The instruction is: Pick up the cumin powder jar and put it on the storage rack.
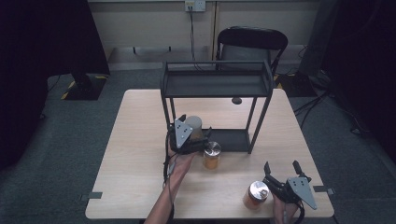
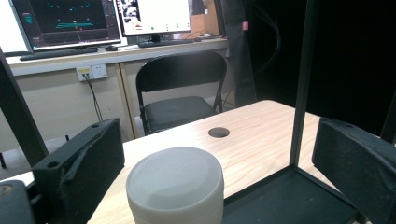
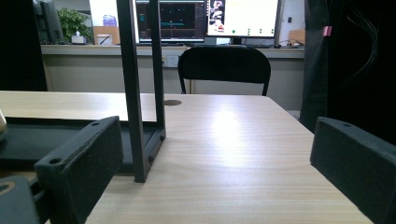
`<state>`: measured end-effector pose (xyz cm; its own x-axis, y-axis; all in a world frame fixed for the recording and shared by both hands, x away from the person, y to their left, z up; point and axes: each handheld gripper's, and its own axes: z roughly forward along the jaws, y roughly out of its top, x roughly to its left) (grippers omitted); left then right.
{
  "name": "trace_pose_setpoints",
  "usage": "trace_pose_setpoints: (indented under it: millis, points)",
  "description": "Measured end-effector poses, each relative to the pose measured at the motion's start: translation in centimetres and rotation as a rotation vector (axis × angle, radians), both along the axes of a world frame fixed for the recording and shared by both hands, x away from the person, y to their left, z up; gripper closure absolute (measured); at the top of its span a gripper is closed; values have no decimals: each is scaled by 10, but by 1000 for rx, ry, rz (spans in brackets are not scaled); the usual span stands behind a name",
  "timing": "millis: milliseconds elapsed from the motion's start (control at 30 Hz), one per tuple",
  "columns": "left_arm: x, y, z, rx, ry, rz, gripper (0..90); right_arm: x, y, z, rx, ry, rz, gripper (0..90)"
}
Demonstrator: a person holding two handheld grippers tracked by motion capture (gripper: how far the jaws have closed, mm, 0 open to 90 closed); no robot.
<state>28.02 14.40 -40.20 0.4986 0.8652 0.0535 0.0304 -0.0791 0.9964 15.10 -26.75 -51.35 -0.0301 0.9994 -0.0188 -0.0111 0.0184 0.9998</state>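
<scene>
A jar with a pale grey lid [image 2: 175, 179] stands by the front-left leg of a black two-tier metal rack [image 1: 215, 84]. Whether it rests on the lower shelf [image 2: 299, 196] or on the table I cannot tell. My left gripper [image 1: 193, 129] is open around this jar [image 1: 194, 122], with a gap between each pad and the jar in the left gripper view [image 2: 219, 140]. Two silver-lidded jars with orange contents stand on the table: one [image 1: 211, 155] just right of my left gripper, one [image 1: 256, 195] near the front edge. My right gripper [image 1: 281, 167] stands open and empty beside that second jar, its jaws wide apart [image 3: 219, 140].
The wooden table [image 1: 140, 140] has a round cable hole [image 1: 236, 100] behind the rack. A rack leg [image 3: 133, 93] rises left of my right gripper. A black folding chair [image 1: 251, 44] stands behind the table, and monitors [image 3: 243, 16] sit on a desk beyond.
</scene>
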Motion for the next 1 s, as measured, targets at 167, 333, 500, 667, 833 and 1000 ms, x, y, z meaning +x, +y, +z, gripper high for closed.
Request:
trace_pose_setpoints:
  millis: [167, 333, 500, 667, 833, 1000]
  points:
    - [-4, 5, 1, -16, 6, 6, 5, 0, 0, 0, 0, 0, 0, 18]
    - [-8, 12, 1, -41, 4, 15, 3, 0, 0, 0, 0, -1, -1, 18]
    - [-13, 17, 1, -36, 2, 22, 10, 0, 1, 0, 0, 0, -3, 18]
    - [-23, 18, 2, -24, -16, 31, 6, 0, 1, 0, -2, -1, -5, 18]
    - [-30, 22, 4, -26, -25, 46, 6, 0, 1, 0, -3, -1, -5, 18]
    - [-37, 27, 5, -28, -36, 50, 12, 0, 1, 0, -3, 0, -5, 18]
